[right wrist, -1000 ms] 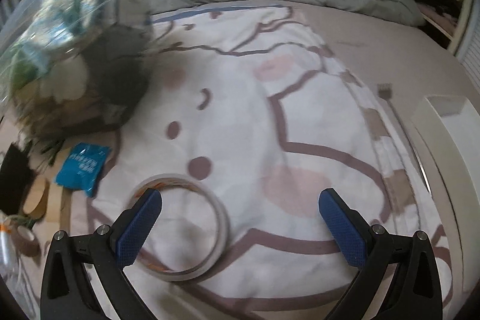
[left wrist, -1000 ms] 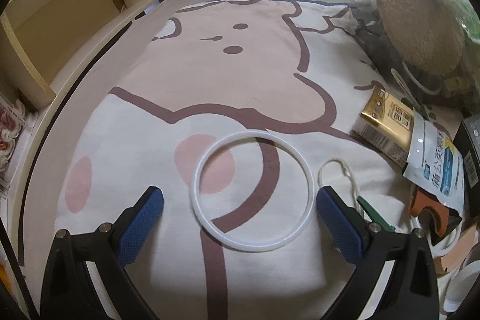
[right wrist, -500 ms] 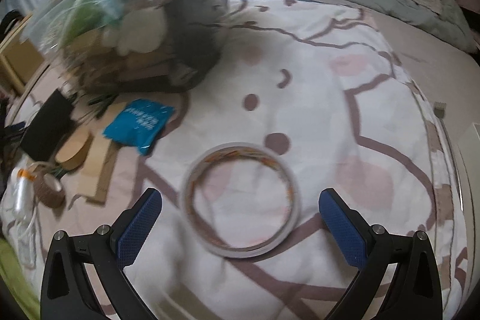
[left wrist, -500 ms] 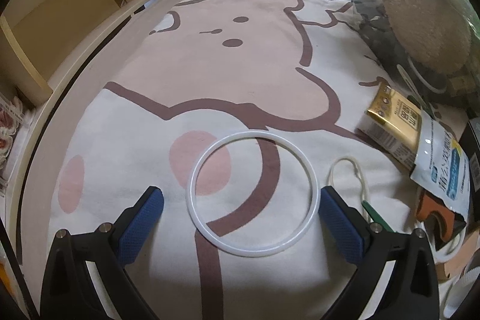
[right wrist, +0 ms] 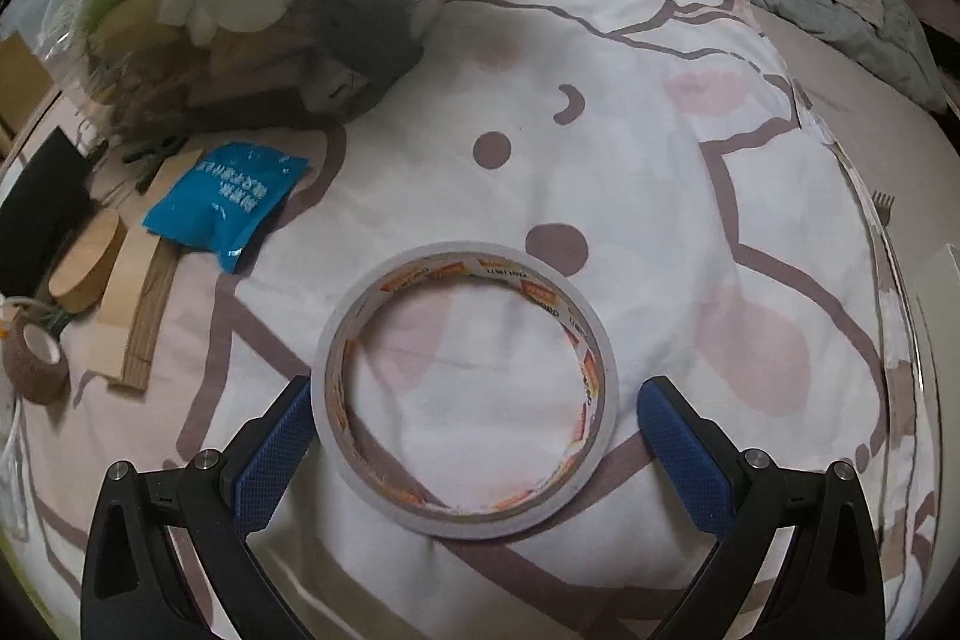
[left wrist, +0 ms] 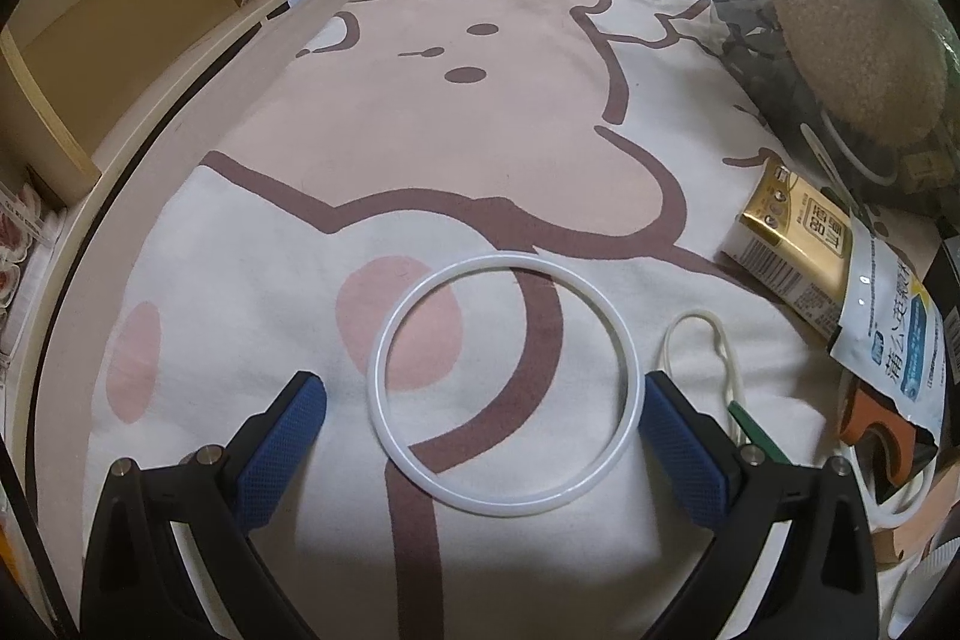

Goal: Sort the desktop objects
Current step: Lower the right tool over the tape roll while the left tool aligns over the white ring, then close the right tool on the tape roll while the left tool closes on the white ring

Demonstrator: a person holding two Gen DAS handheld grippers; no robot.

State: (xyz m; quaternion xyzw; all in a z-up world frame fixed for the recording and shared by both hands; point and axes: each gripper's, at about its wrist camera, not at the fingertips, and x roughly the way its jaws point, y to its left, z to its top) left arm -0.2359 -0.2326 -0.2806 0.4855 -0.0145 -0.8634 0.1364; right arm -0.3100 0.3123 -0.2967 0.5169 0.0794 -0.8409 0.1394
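Fingers (left wrist: 288, 436) of the left gripper (left wrist: 485, 445) stand wide apart around a thin white ring (left wrist: 503, 385) lying flat on the cartoon-print bed cover (left wrist: 540, 100), holding nothing. Those of the right gripper (right wrist: 474, 445) gape just as wide around a roll of tape (right wrist: 465, 388), its rim beside the left finger. Each tool seems lined up so that closing would pinch its hoop across the width, away from the clutter pile (right wrist: 120, 244).

dim, soft indoor light; strong fisheye bending, dark corners.
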